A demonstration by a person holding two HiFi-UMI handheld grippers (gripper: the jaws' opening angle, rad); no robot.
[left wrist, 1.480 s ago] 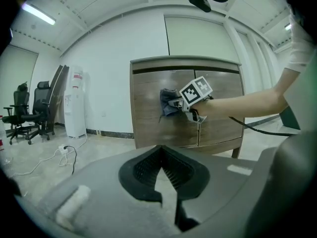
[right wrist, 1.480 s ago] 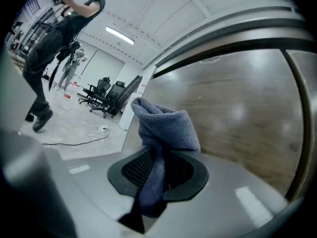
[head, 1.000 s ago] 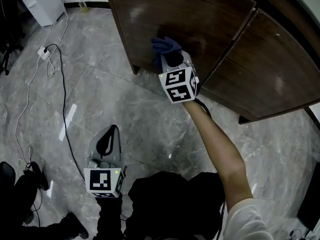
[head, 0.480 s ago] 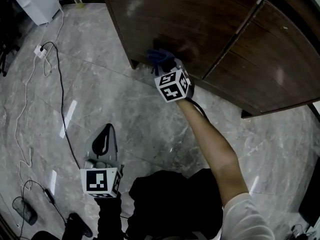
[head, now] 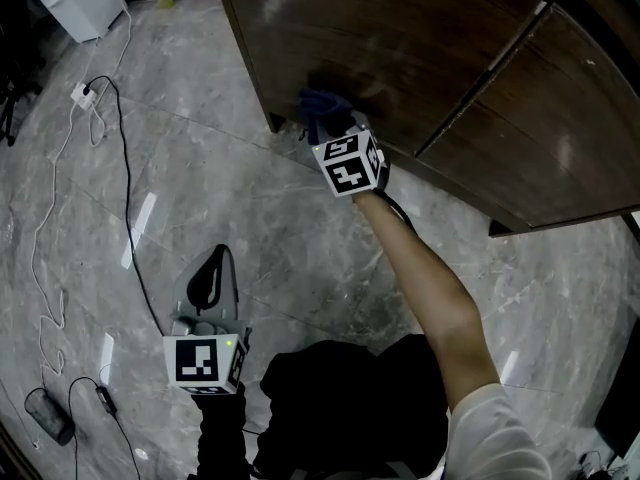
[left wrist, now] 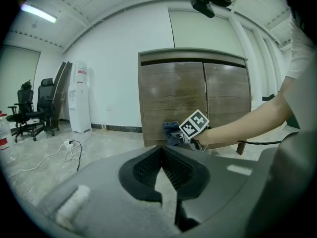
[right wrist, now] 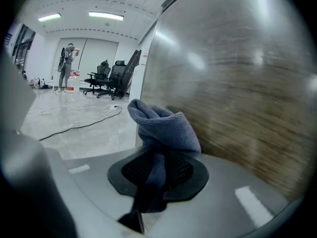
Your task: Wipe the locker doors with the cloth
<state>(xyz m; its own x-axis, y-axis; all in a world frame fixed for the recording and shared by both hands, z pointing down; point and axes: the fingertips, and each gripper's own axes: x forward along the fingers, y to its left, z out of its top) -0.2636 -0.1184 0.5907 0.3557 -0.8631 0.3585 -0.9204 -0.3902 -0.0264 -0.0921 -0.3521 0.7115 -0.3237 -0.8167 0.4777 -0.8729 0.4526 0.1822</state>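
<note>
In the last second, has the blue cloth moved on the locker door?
Yes: the blue cloth, held by the right gripper, has slid down the left locker door towards its bottom edge.

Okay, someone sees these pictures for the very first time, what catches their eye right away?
The blue cloth stands out first, clamped in the right gripper and held up to the bottom left of the dark wooden locker door. Next comes the left gripper, shut on nothing, hanging low over the grey marble floor.
</note>
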